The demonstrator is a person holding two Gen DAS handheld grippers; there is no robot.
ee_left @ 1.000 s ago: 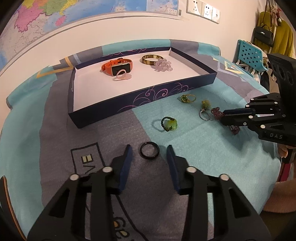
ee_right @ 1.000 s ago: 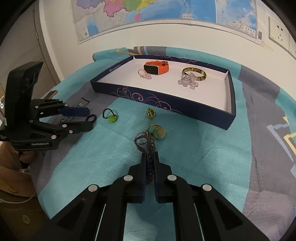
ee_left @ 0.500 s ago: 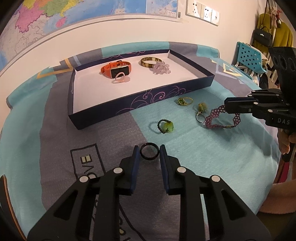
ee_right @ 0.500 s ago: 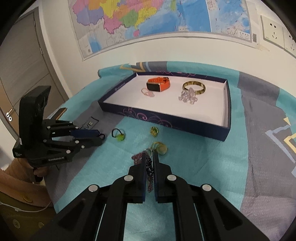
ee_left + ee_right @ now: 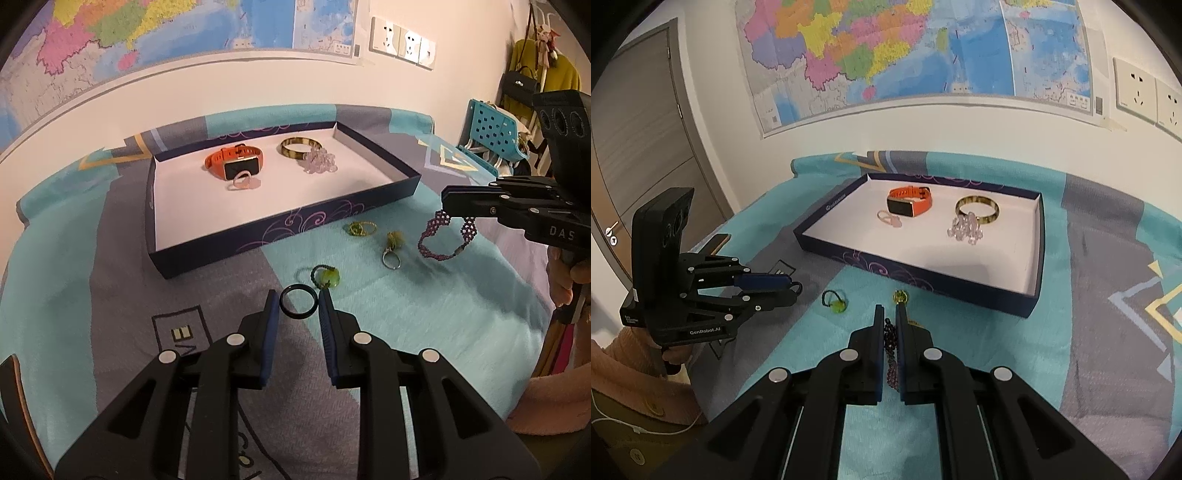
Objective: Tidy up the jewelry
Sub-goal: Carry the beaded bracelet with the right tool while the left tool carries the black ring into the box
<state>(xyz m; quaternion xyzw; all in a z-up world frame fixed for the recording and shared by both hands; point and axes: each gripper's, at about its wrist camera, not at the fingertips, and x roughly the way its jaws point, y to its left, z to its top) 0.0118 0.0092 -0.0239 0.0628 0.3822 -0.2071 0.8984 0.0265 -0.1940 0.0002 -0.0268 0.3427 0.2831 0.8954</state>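
- Since a second ago my left gripper (image 5: 298, 303) has narrowed its jaws onto the plain black ring (image 5: 298, 303), pads now pressing its sides, and my right gripper (image 5: 889, 320) has risen, lifting the purple beaded bracelet (image 5: 445, 236) clear of the teal and grey cloth (image 5: 424, 314).
- My right jaws are clamped on that bracelet, which hangs as a loop.
- Just beyond lie a green-stone ring (image 5: 327, 277), a silver ring (image 5: 391, 254) and a gold ring (image 5: 360, 228).
- Farther off, the dark blue white-lined tray (image 5: 280, 236) holds an orange smartwatch (image 5: 236, 164), a gold bangle (image 5: 295, 147) and clear beads (image 5: 319, 162).

Wall map (image 5: 923, 55), sockets (image 5: 402, 40), grey door (image 5: 639, 147)
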